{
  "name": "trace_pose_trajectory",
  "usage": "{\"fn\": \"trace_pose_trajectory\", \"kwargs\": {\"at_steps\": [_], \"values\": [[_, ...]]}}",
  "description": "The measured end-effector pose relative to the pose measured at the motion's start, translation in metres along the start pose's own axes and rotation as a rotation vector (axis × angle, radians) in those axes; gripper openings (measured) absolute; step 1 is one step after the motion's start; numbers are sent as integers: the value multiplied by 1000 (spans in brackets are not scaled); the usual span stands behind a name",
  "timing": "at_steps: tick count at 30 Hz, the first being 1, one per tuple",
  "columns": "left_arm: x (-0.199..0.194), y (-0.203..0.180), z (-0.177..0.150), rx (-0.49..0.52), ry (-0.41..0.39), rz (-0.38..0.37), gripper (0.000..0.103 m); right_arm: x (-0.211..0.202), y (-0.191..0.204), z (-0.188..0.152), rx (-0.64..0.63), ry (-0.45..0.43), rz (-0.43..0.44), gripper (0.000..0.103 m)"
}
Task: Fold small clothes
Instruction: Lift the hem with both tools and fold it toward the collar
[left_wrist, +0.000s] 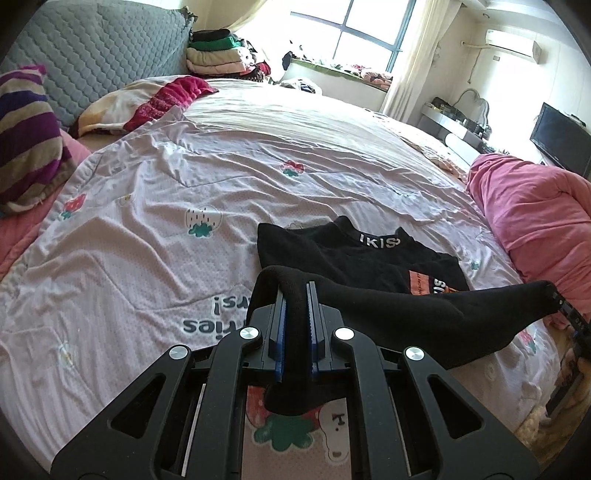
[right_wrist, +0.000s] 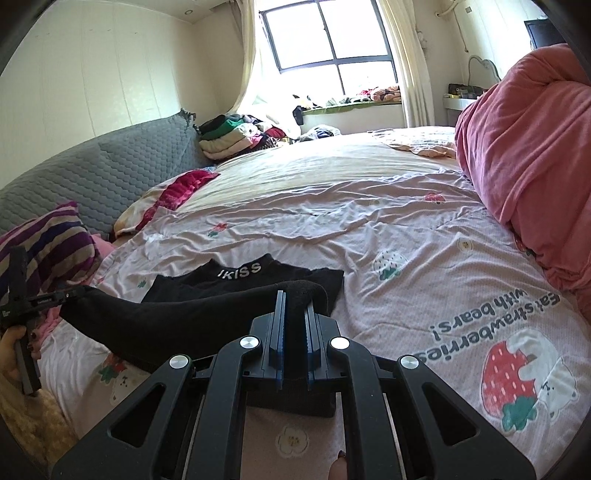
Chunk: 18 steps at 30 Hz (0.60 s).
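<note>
Black top (left_wrist: 354, 254) flat, collar pointing away; hem stretched sideways btwn grippers.

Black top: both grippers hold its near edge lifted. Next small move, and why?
Probably carry the edge forward toward the collar. Left gripper and right gripper are each shut on the black top, its near edge raised while the collar end lies flat on the bedspread, so the fold is unfinished.
</note>
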<state>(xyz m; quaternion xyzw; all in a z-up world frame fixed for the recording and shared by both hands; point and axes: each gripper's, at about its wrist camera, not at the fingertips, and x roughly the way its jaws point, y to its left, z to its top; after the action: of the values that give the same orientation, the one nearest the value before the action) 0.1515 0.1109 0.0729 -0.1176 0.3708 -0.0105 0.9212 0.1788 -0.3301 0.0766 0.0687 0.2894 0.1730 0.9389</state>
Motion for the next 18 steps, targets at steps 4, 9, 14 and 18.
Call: {"fn": "trace_pose_trajectory", "kwargs": {"at_steps": [4, 9, 14, 18], "values": [[6, -1, 4, 11, 1, 15, 4, 10, -1, 6, 2, 4, -7, 7], [15, -1, 6, 16, 8, 25, 4, 20, -3, 8, -2, 11, -23, 7], [26, 3, 9, 8, 17, 31, 4, 32, -4, 10, -9, 25, -39, 7], [39, 5, 12, 2, 24, 34, 4, 45, -6, 12, -11, 36, -55, 7]]}}
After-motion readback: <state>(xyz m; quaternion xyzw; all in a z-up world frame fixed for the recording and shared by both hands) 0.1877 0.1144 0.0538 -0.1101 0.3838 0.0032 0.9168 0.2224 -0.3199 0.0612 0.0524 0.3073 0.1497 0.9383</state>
